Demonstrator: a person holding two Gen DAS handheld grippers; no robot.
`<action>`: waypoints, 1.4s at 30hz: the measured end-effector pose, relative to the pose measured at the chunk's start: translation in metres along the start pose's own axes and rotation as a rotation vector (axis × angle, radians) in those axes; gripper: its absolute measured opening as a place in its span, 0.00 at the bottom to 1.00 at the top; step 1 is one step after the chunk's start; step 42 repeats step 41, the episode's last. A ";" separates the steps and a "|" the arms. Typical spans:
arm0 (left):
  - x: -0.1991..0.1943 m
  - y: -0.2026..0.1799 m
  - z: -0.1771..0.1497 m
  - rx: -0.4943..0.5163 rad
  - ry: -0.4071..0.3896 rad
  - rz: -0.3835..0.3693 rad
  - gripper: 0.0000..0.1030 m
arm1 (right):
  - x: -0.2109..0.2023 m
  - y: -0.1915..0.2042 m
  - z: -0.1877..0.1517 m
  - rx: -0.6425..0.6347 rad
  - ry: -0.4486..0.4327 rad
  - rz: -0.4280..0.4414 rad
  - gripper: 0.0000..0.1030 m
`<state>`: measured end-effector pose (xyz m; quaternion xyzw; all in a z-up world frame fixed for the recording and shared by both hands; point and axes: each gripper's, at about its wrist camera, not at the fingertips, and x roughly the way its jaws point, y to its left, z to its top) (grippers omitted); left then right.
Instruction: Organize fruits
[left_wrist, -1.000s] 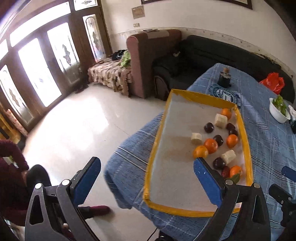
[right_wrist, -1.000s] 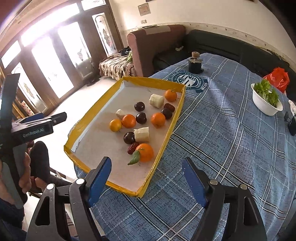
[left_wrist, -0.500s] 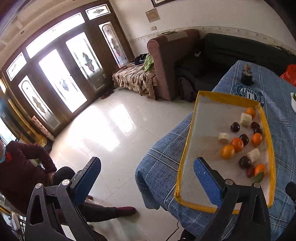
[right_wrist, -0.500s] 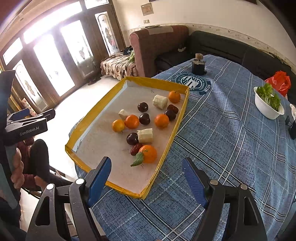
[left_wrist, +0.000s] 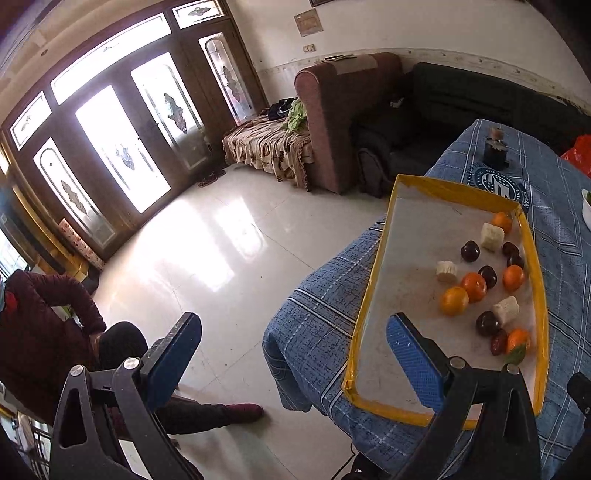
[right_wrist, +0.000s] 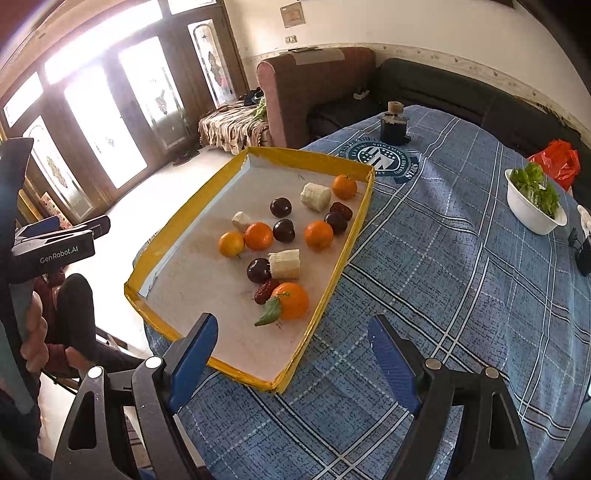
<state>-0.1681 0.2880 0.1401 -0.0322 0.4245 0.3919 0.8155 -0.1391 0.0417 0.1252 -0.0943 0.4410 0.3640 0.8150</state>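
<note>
The left gripper (left_wrist: 291, 347) has its fingers spread wide with nothing between them, hanging off the table's near-left edge, the yellow-rimmed tray (right_wrist: 177, 225) ahead and to its right. The right gripper (right_wrist: 291, 350) is opening its jaws, also empty, above the tray's near corner. Just ahead of its fingers sits a leafy orange (right_wrist: 291, 300) touching a red date (right_wrist: 266, 290), a dark plum (right_wrist: 258, 270) and banana piece (right_wrist: 284, 263) beyond. Risk, as I judge it: closing on the orange could nudge the date or roll the plum, because the fruits crowd together; the tray overhangs the table edge and might tip.
</note>
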 end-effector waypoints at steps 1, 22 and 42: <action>0.001 0.001 0.000 -0.002 0.001 0.002 0.98 | 0.000 0.000 0.000 0.000 0.002 0.001 0.85; 0.041 0.073 0.024 -0.193 0.084 0.126 0.98 | 0.000 -0.008 0.003 -0.002 0.000 -0.003 0.85; 0.041 0.085 0.031 -0.192 0.065 0.156 0.98 | 0.004 -0.018 0.003 0.033 0.009 -0.018 0.85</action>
